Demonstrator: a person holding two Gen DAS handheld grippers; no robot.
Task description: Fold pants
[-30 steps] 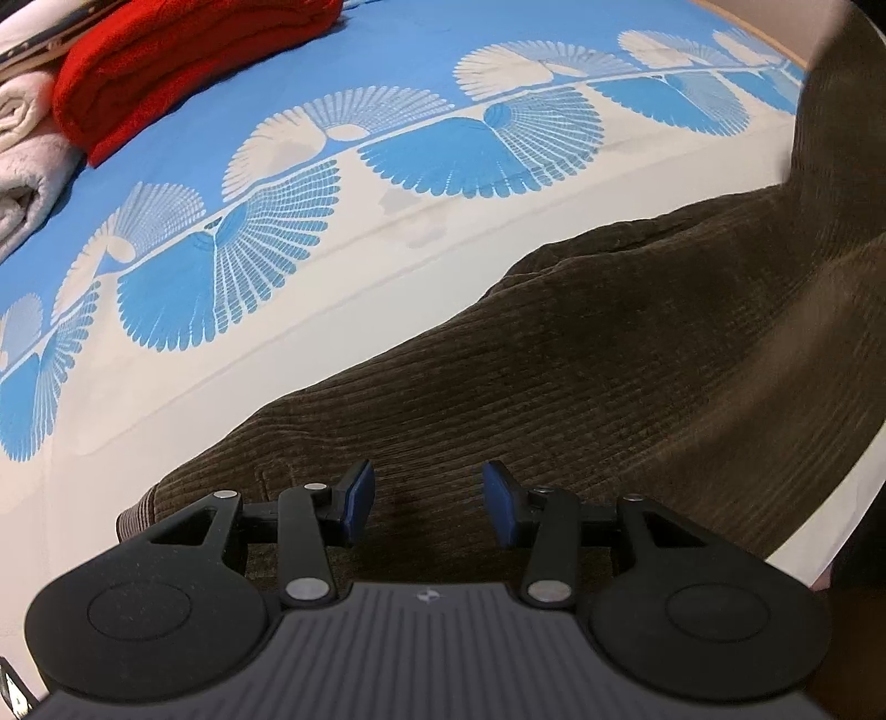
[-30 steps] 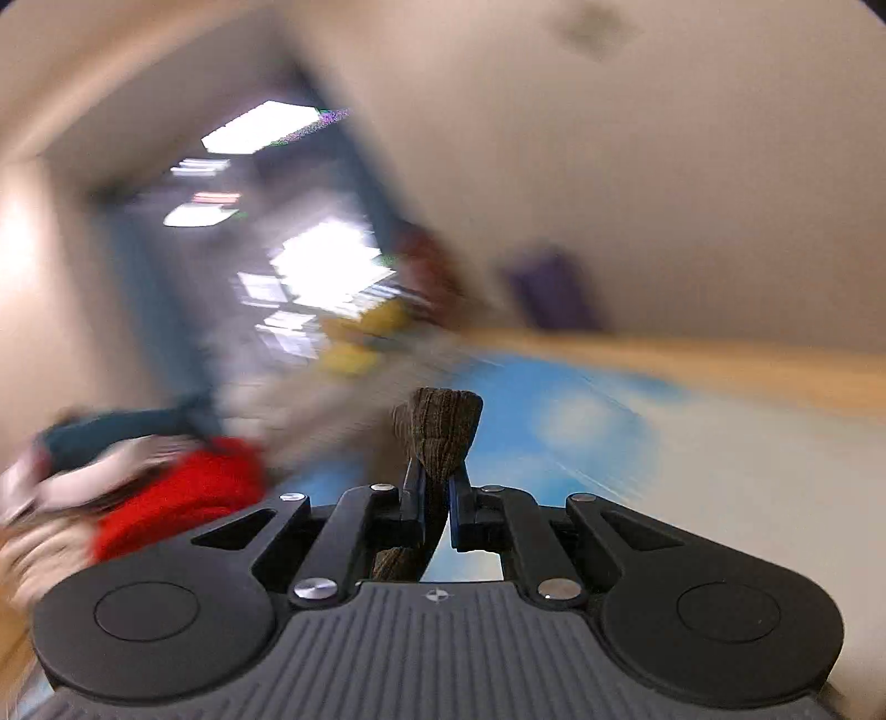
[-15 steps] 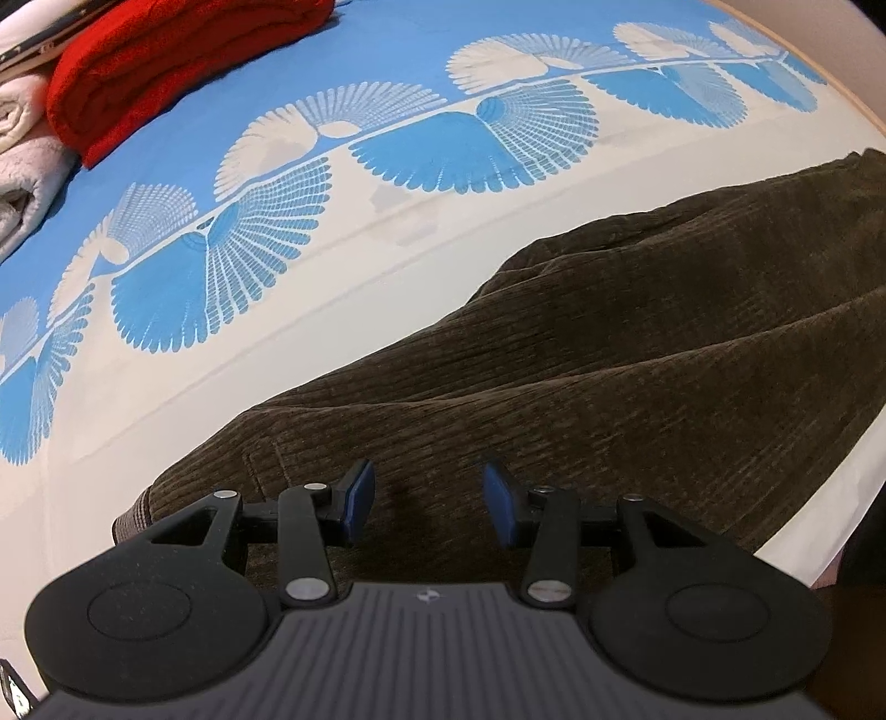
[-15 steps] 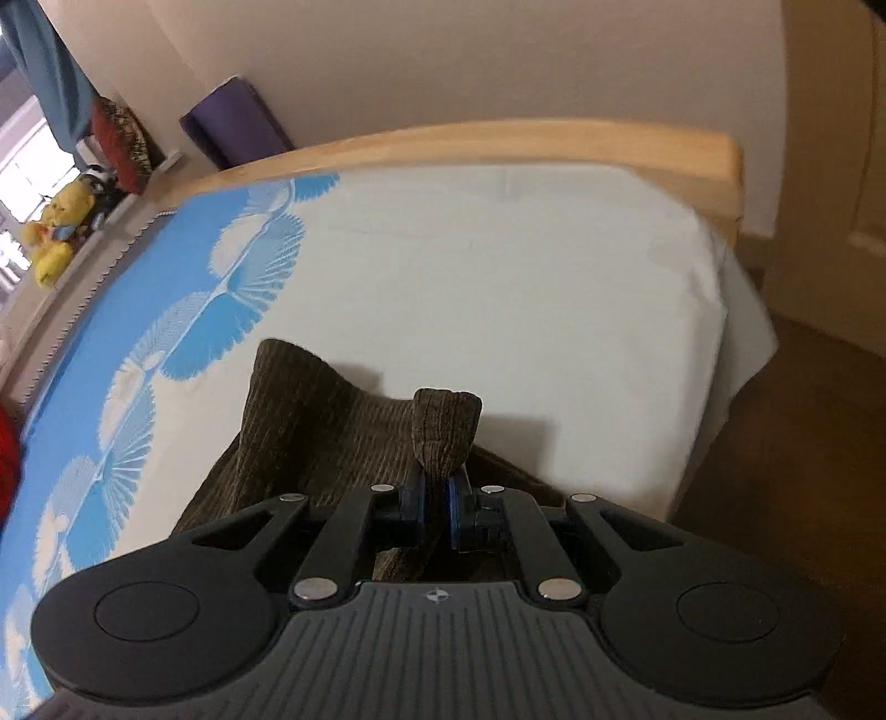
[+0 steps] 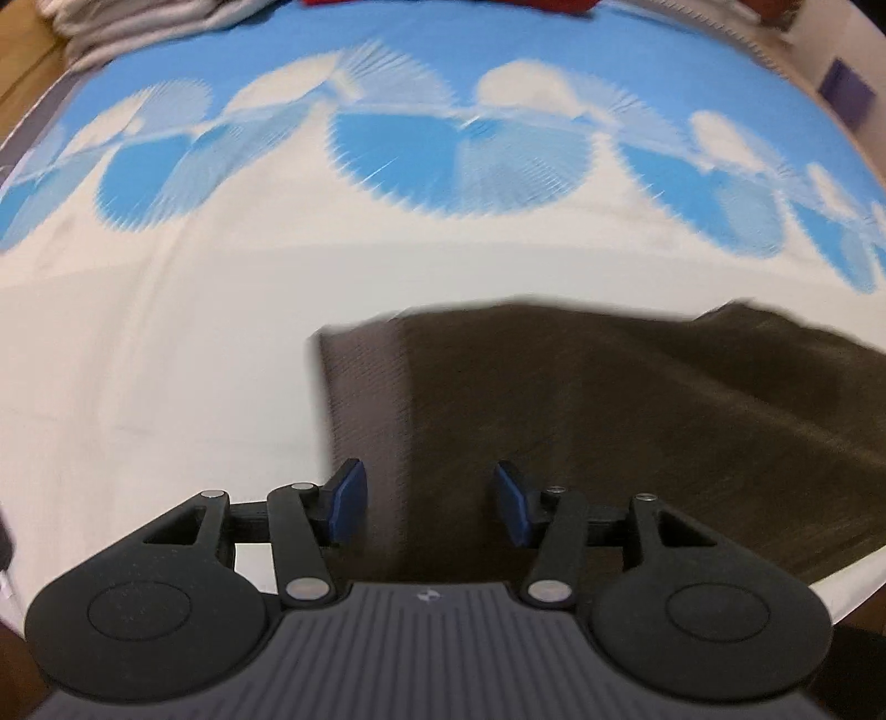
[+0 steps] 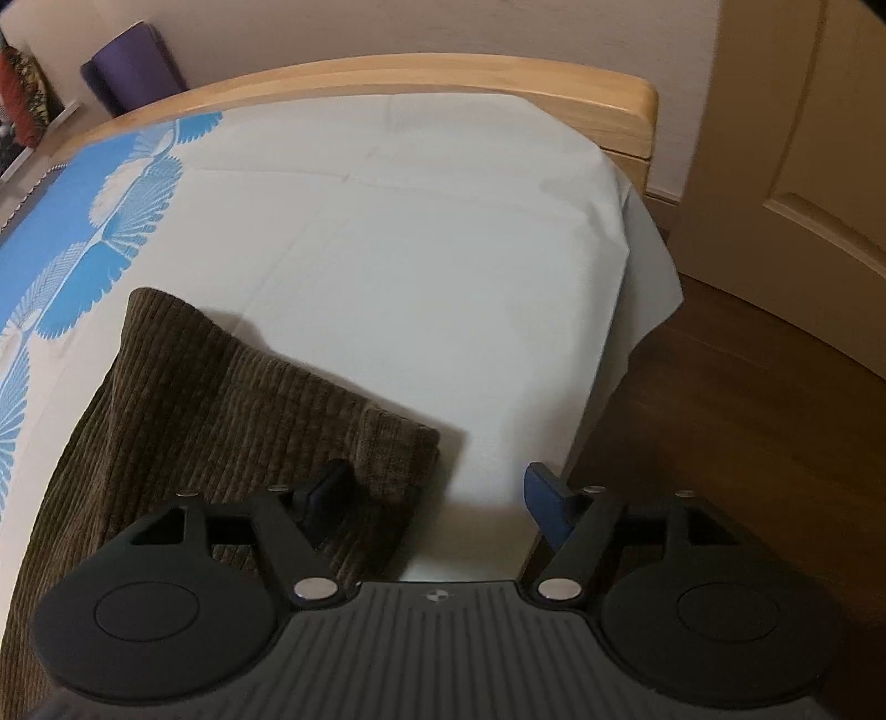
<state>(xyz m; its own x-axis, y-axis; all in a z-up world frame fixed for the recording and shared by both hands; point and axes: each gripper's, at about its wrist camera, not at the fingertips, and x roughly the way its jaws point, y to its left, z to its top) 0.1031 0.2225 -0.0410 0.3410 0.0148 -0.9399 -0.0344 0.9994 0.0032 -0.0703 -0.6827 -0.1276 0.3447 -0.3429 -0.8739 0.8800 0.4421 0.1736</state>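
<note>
Taking the pants (image 6: 210, 399) as the landmark: beyond their far edge, bare sheet (image 6: 415, 266) runs unbroken to the wooden bed rail (image 6: 443, 75), which walls off that end. To their right, only a thin band of sheet separates them from the mattress edge, then open air over the floor (image 6: 720, 432); a door (image 6: 803, 166) stands past that. In the left wrist view, the sheet left of the pants is open, and folded laundry (image 5: 138, 16) lines the far side, well apart.
</note>
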